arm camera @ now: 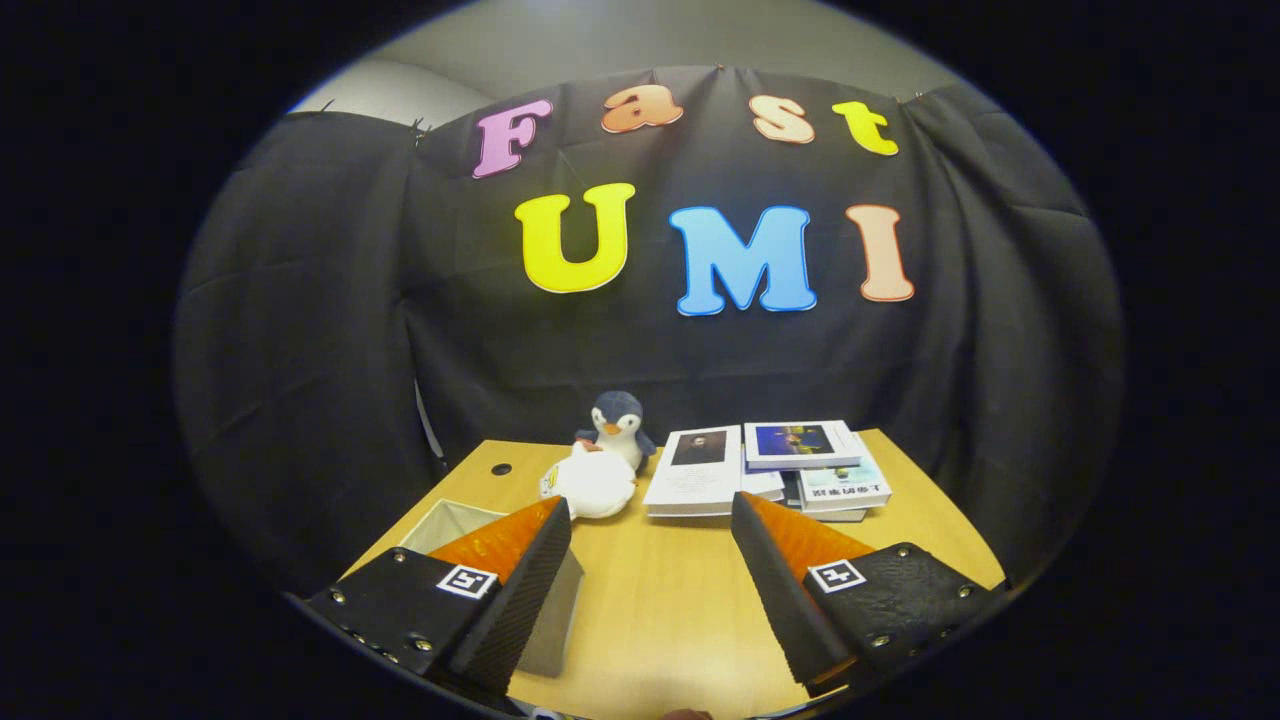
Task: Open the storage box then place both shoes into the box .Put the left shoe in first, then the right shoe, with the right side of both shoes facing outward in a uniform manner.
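My gripper (650, 520) hangs above the wooden table (660, 600), open, with only bare tabletop between its two black-and-orange fingers (520, 590). A grey storage box (452, 522) sits on the table under and behind the left finger, which covers most of it. Its top looks open, with pale inner walls showing. A white rounded thing (596, 484), perhaps a shoe, lies just beyond the left fingertip; what it is I cannot tell.
A blue-and-white penguin plush (620, 425) stands at the table's far edge, right behind the white thing. A spread of several books (770, 470) lies beyond the right finger. A small dark hole (501, 469) marks the table's far left.
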Available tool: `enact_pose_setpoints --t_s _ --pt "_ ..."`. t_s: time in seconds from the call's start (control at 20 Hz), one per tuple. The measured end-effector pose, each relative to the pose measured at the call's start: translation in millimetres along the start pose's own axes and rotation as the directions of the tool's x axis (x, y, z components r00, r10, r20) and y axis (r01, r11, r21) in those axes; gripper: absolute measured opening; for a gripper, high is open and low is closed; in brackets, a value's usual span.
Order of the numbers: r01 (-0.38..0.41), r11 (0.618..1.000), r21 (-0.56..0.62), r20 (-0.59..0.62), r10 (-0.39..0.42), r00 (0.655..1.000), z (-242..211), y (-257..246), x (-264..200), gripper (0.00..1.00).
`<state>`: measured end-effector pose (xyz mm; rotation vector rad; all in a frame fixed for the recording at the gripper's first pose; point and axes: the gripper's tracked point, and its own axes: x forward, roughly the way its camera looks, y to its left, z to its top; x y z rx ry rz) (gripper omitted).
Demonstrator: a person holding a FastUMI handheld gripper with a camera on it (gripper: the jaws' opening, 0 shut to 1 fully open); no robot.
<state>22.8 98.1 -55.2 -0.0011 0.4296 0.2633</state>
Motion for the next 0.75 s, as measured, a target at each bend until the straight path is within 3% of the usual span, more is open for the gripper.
enact_pose_setpoints --t_s 0.4,0.75 --pt "0.127 0.992 -0.026 0.137 -0.122 0.983 27.4 -60.3 -34.9 0.97" --pt "0.175 0.981 -0.086 0.246 -0.149 0.958 43.6 -76.1 -62.7 0.97"
